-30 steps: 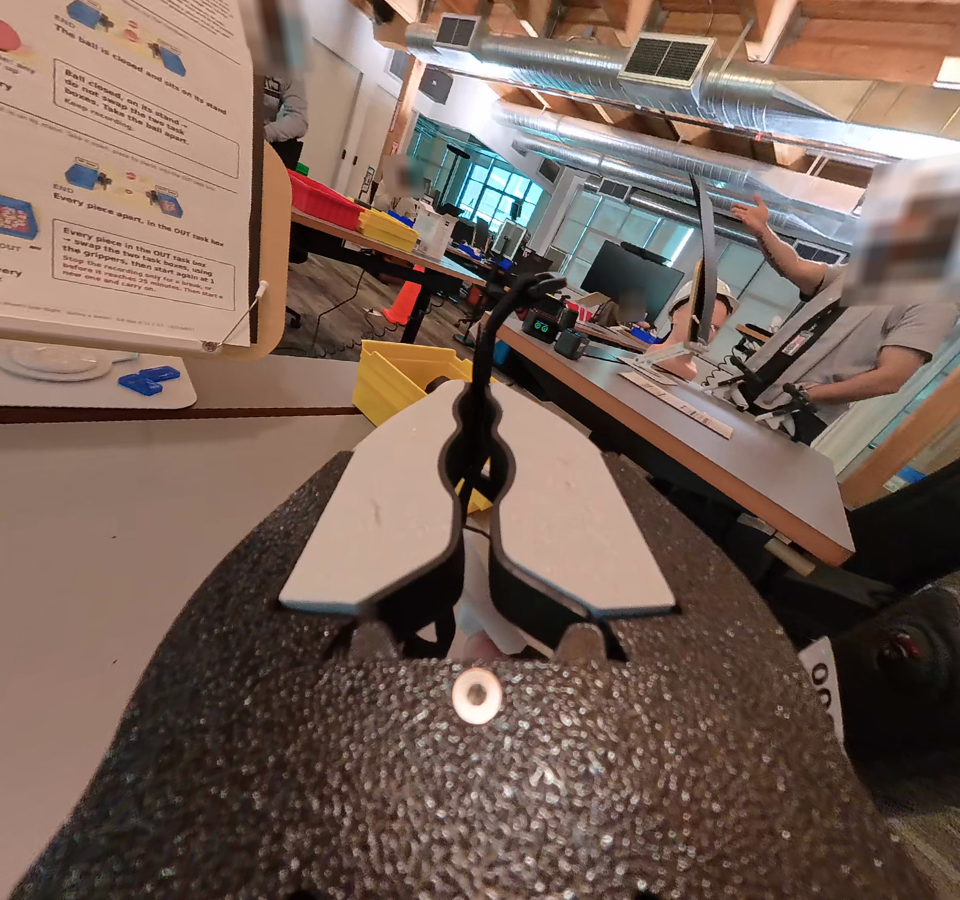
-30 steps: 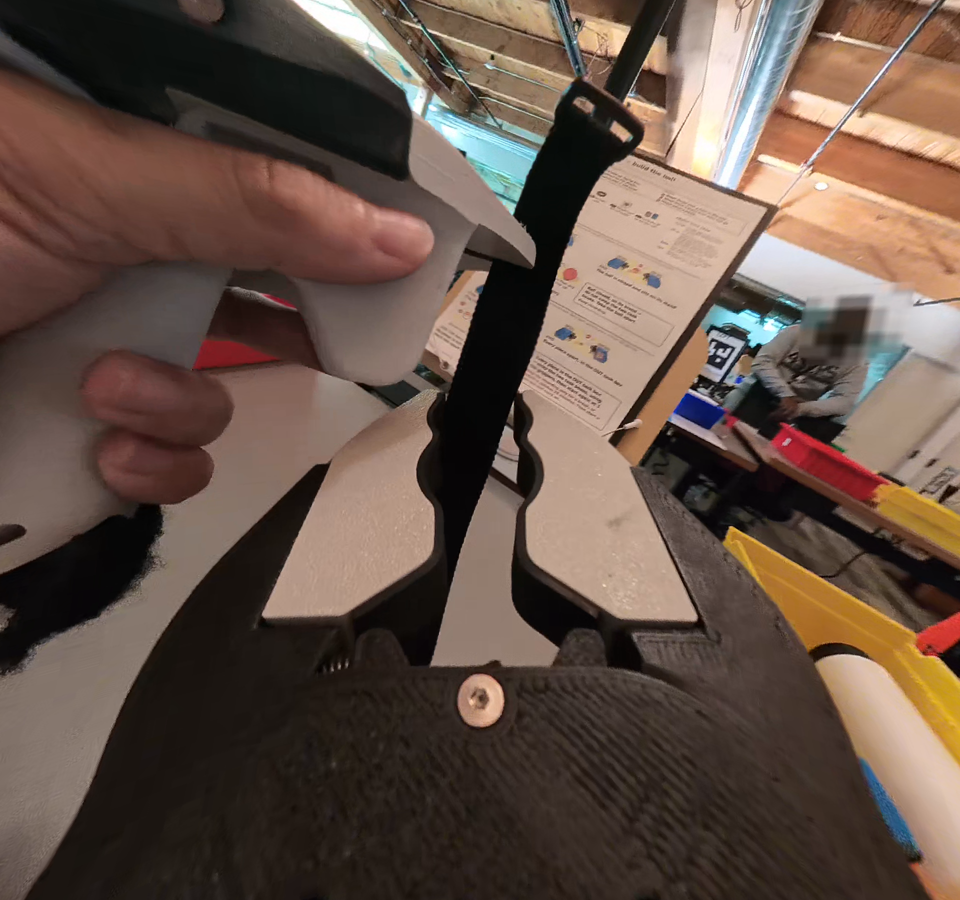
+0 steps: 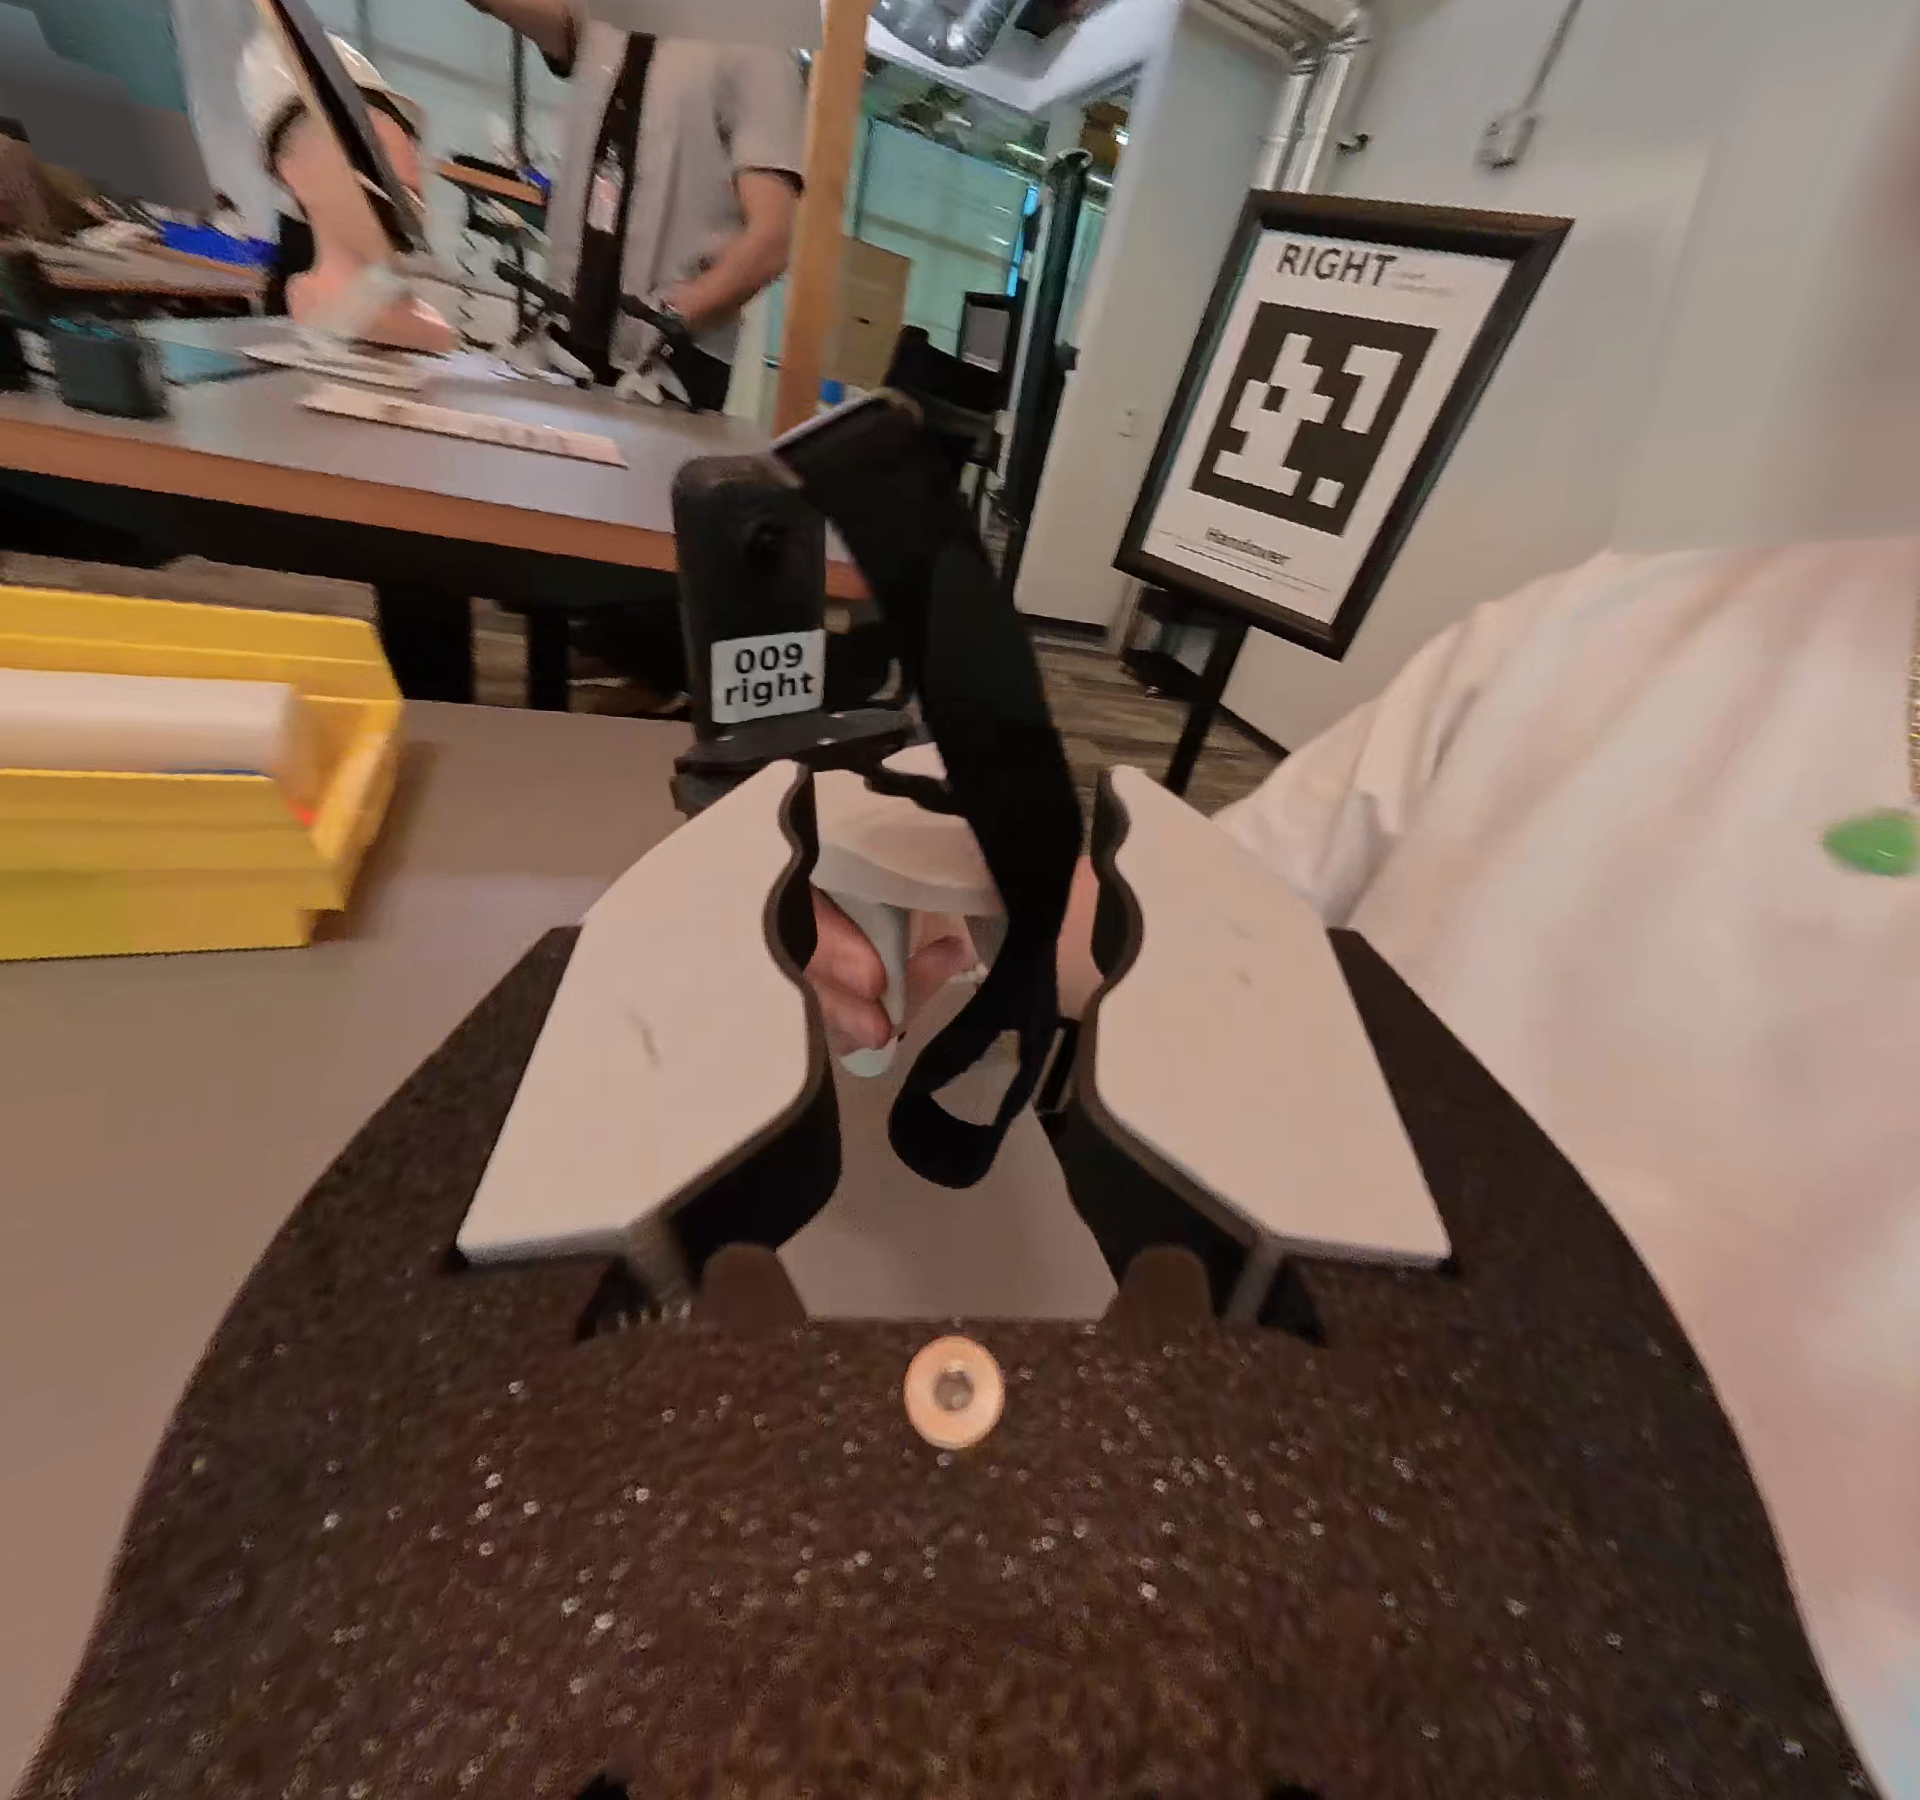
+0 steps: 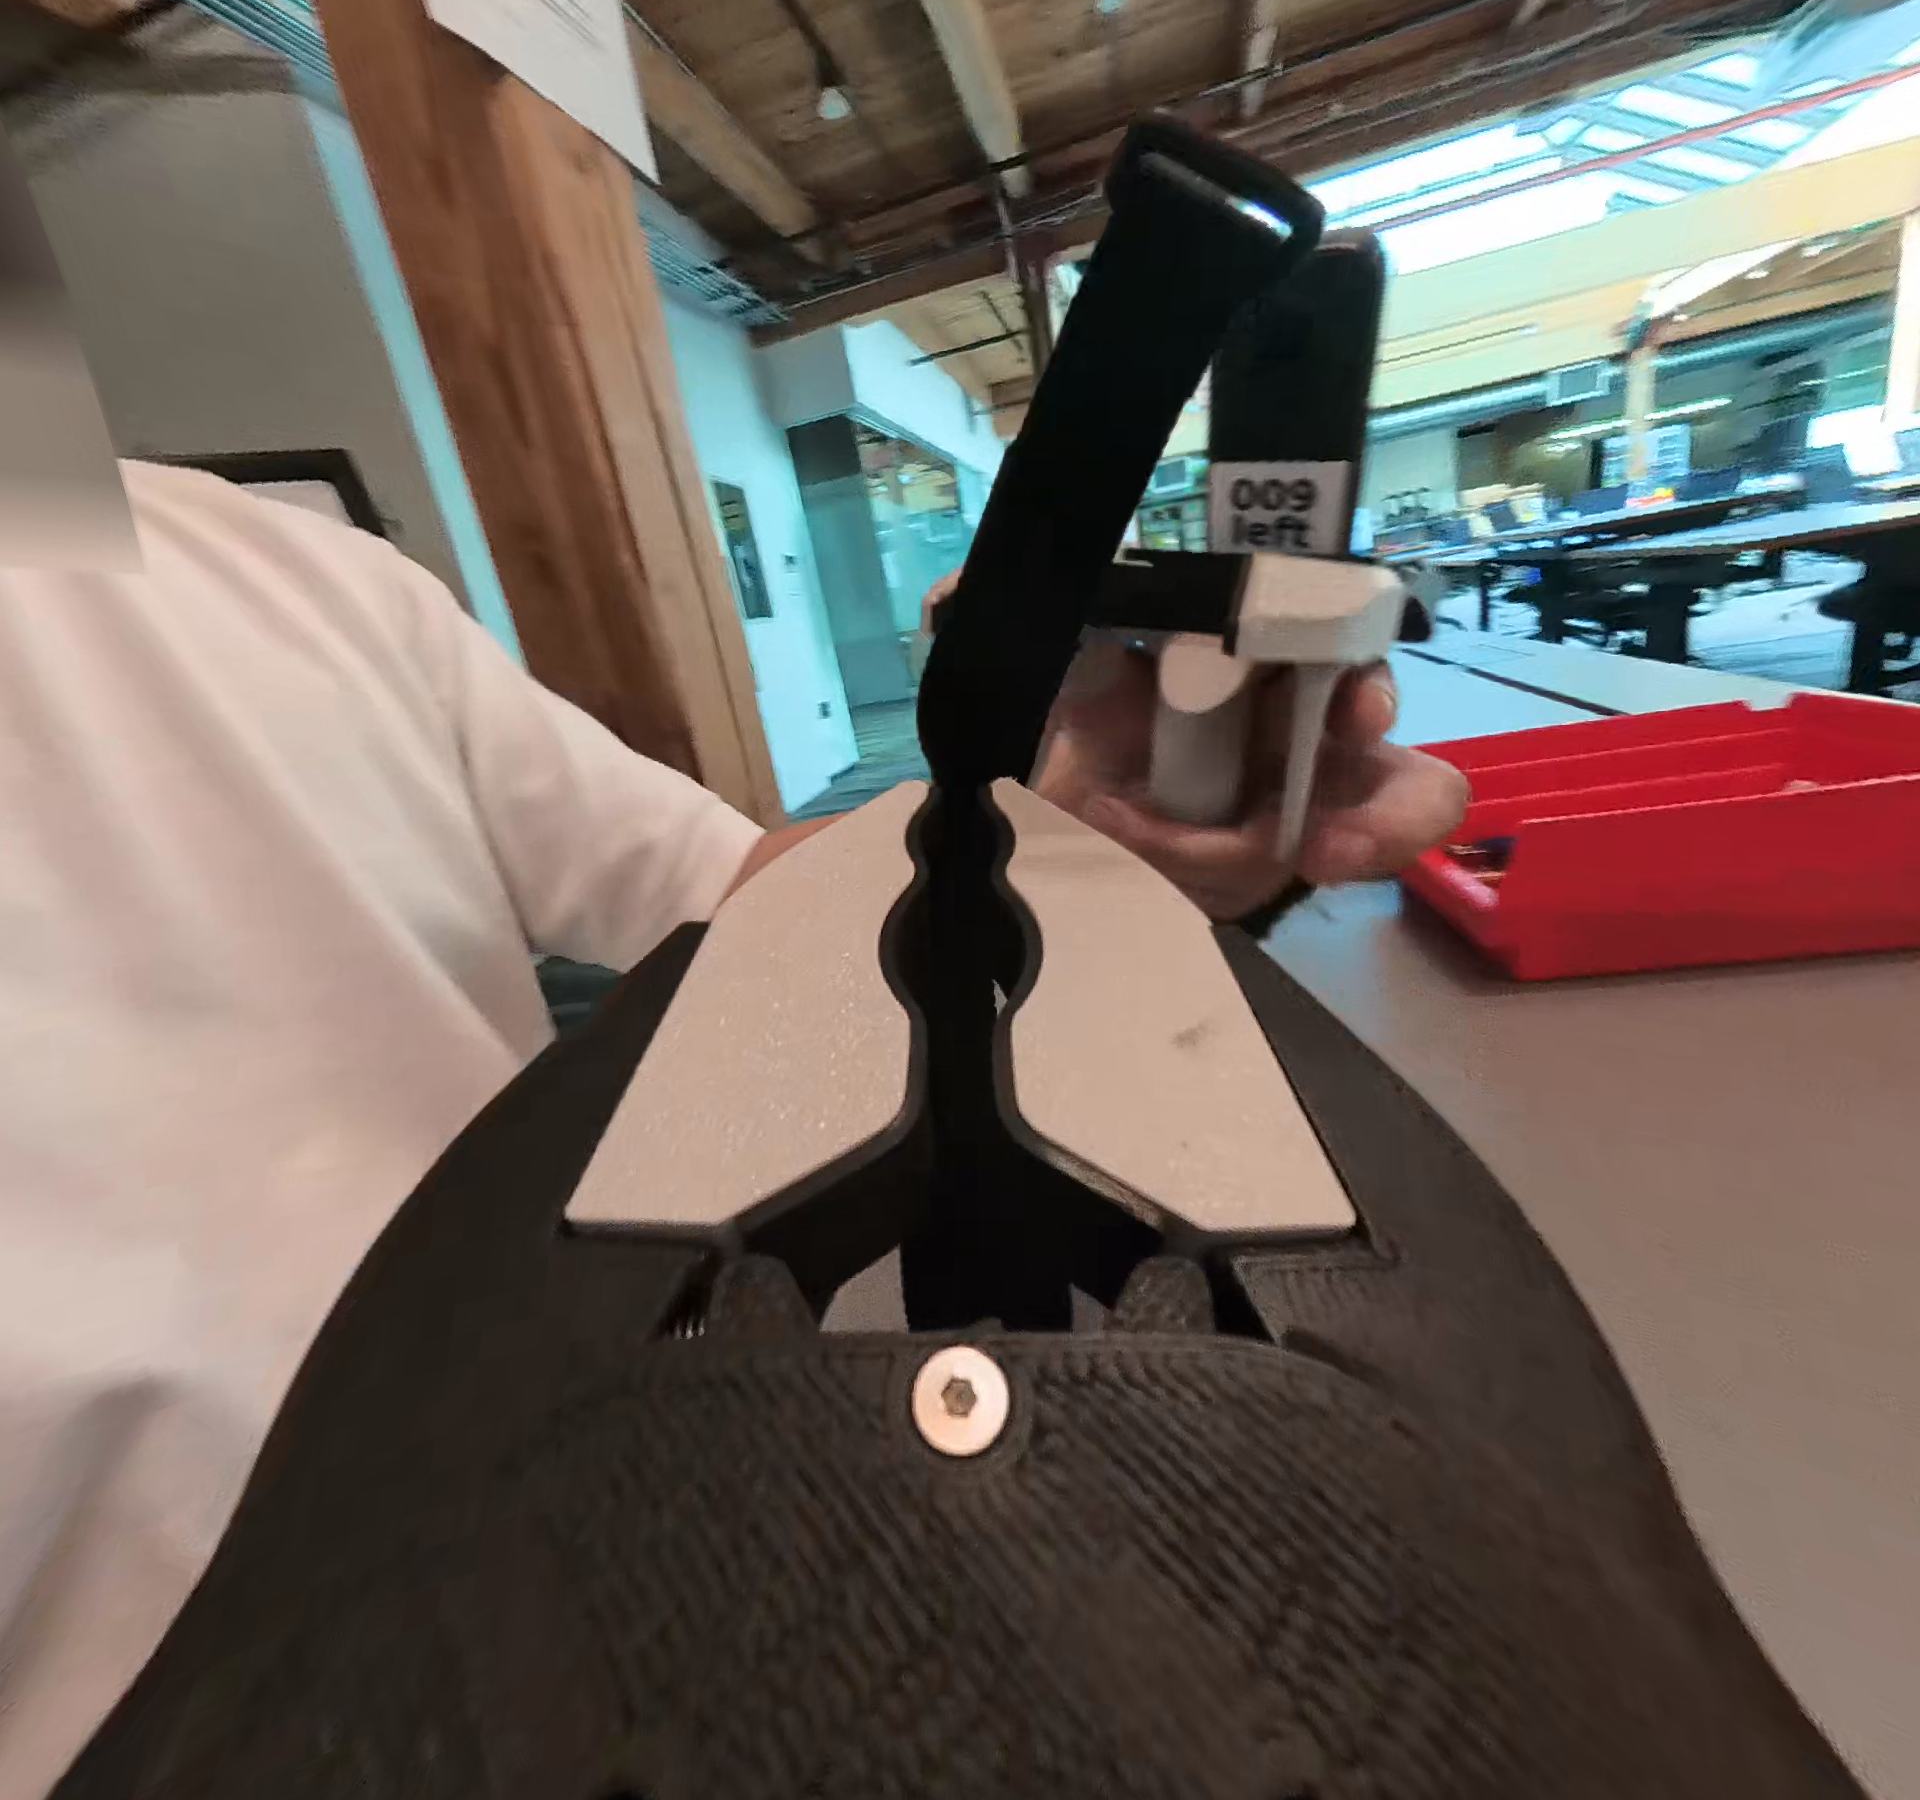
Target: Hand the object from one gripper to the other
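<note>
Your grey table (image 4: 1662, 1075) carries a red bin (image 4: 1683, 846) at three o'clock in the right wrist view and a yellow bin (image 3: 187, 815) at nine o'clock in the left wrist view; a framed sign (image 3: 1340, 420) stands at one o'clock. Your right gripper (image 4: 961, 805) is clamped on the black strap (image 4: 1070, 462), which rises toward twelve o'clock, buckle end up; your left gripper (image 3: 945, 805) stands spread wide, the strap's looped end (image 3: 956, 1116) hanging between its fingers, nearer the right one; whether it touches, you cannot tell.
</note>
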A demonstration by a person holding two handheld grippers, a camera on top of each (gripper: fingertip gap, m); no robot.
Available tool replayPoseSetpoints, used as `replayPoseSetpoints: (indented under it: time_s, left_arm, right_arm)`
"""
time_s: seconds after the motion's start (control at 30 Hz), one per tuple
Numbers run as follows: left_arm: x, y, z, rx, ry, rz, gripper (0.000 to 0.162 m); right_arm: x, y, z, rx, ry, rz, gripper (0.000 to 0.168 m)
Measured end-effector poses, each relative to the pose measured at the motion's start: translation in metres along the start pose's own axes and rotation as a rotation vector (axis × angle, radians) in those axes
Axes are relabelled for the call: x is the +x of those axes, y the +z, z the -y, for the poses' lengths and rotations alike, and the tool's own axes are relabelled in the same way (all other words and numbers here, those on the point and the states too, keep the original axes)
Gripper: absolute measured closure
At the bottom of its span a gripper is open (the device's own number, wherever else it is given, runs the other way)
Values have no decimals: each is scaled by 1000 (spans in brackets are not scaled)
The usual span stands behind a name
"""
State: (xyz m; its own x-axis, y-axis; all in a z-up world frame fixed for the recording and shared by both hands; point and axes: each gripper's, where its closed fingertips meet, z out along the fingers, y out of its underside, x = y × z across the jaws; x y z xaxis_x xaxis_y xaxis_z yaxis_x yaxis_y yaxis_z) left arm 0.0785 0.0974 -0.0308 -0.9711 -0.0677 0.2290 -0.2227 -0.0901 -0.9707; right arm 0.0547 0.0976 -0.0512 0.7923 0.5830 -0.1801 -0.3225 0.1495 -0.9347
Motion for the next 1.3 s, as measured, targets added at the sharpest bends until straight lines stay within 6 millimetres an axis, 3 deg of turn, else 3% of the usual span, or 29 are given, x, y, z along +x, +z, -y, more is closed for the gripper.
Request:
replayPoseSetpoints:
  time_s: [0.13, 0.2, 0.33, 0.43, 0.6, 0.67, 0.73, 0.87, 1.03, 1.2, 1.3]
  left_arm:
    - [17, 9, -11, 8, -93, -202, 119]
    - [25, 10, -11, 55, -89, -274, 138]
    - [25, 10, -6, 120, -114, -296, 157]
    - [2, 8, -3, 139, -82, -112, 159]
    - [-60, -14, 8, 159, -73, 459, 159]
    - [-77, -25, 11, 155, -80, 681, 158]
    - [-80, -27, 13, 179, -101, 788, 158]
    - [-73, -14, 20, 291, -172, 823, 158]
    - [-70, -12, 23, 333, -132, 927, 158]
    - [-71, -16, 22, 327, -100, 999, 157]
    - [-68, -16, 23, 297, -38, 1004, 156]
  right_arm:
    - [-11, 9, -5, 20, 66, 99, 163]
    - [-13, 10, -11, 6, 93, 133, 163]
    - [-13, 8, -8, 38, 110, 144, 161]
    - [4, 3, -4, 57, 79, 14, 148]
    - [52, -18, 1, -95, -356, -470, 117]
    - [65, -23, 2, -168, -485, -623, 116]
    - [78, -27, 4, -222, -607, -774, 114]
    - [92, -28, 0, -254, -754, -952, 113]
    - [91, -39, 10, -190, -815, -1107, 141]
    - [90, -41, 13, -254, -936, -1157, 151]
    - [89, -37, 10, -253, -860, -1082, 152]
